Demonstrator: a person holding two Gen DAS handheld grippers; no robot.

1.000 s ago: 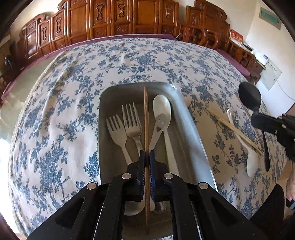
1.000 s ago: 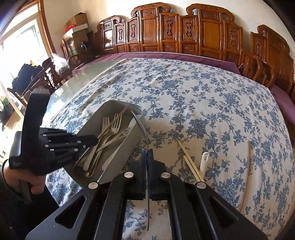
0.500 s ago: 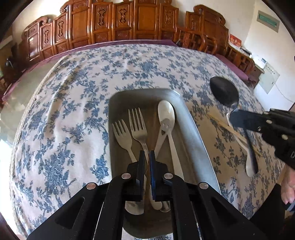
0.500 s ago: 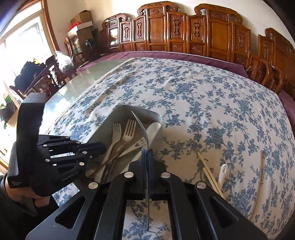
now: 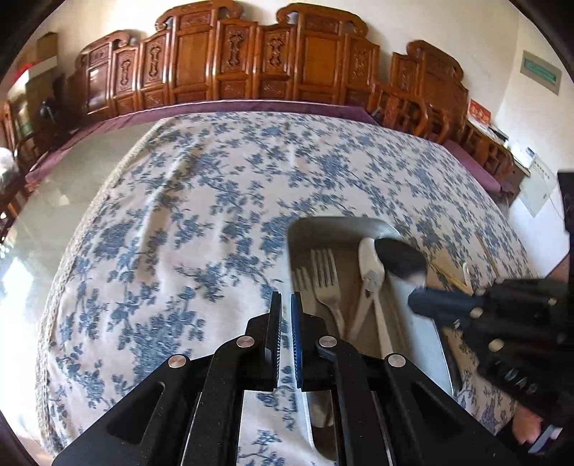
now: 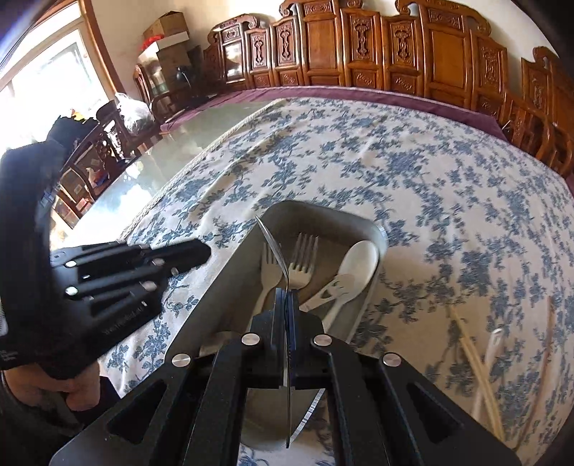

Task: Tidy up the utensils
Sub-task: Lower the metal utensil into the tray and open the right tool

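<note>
A row of carved wooden chairs [image 5: 251, 68] lines the far side of a long table under a blue-flowered tablecloth [image 5: 172, 222], with bare glass tabletop [image 6: 150, 168] showing to the left. On the cloth sits a grey metal tray [image 6: 222, 286], long axis running away from both cameras.

Only the right wrist view shows the window side of the room, stacked cardboard boxes [image 6: 168, 32], and loose chopsticks [image 6: 477, 362] with a white utensil [image 6: 493, 344] lying on the cloth right of the tray. Only the left wrist view shows the dark bowl of the metal spoon [image 5: 398, 258] face-on, over the tray's far right part.

The right gripper [image 6: 287, 301] hangs over the tray's near end, fingers pressed narrow on that spoon's handle, held edge-on, its bowl [image 6: 274, 247] pointing up and away. The left gripper [image 5: 286, 312] is over the cloth just left of the tray, fingers nearly together, nothing between them.

In the tray lie two forks [image 6: 303, 261] side by side, tines toward the far end, and a white spoon [image 6: 355, 261], bowl at the far right corner.
</note>
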